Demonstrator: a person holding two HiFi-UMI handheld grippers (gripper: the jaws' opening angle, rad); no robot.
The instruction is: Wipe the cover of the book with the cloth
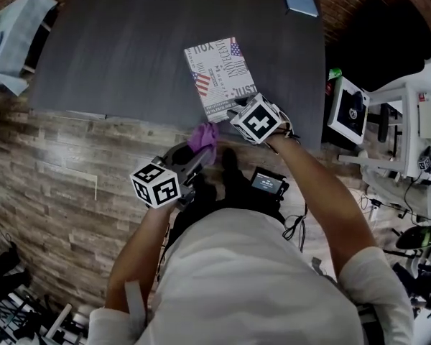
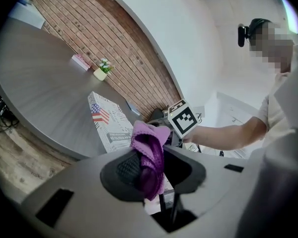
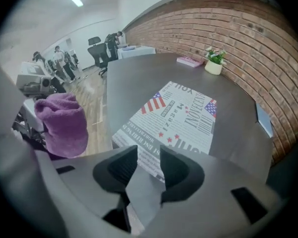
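I have the left tool (image 2: 152,169) clamped on the cloth (image 2: 149,145), just off the worktop's (image 1: 129,49) near edge. My right tool (image 3: 149,165) gapes empty at the book's (image 1: 219,77) near corner; probably not touching it. The book lies flat.

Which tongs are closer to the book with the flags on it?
Right. The right tongs are open just above the book's near corner. The left tongs grip the purple cloth off the table's edge, short of the book.
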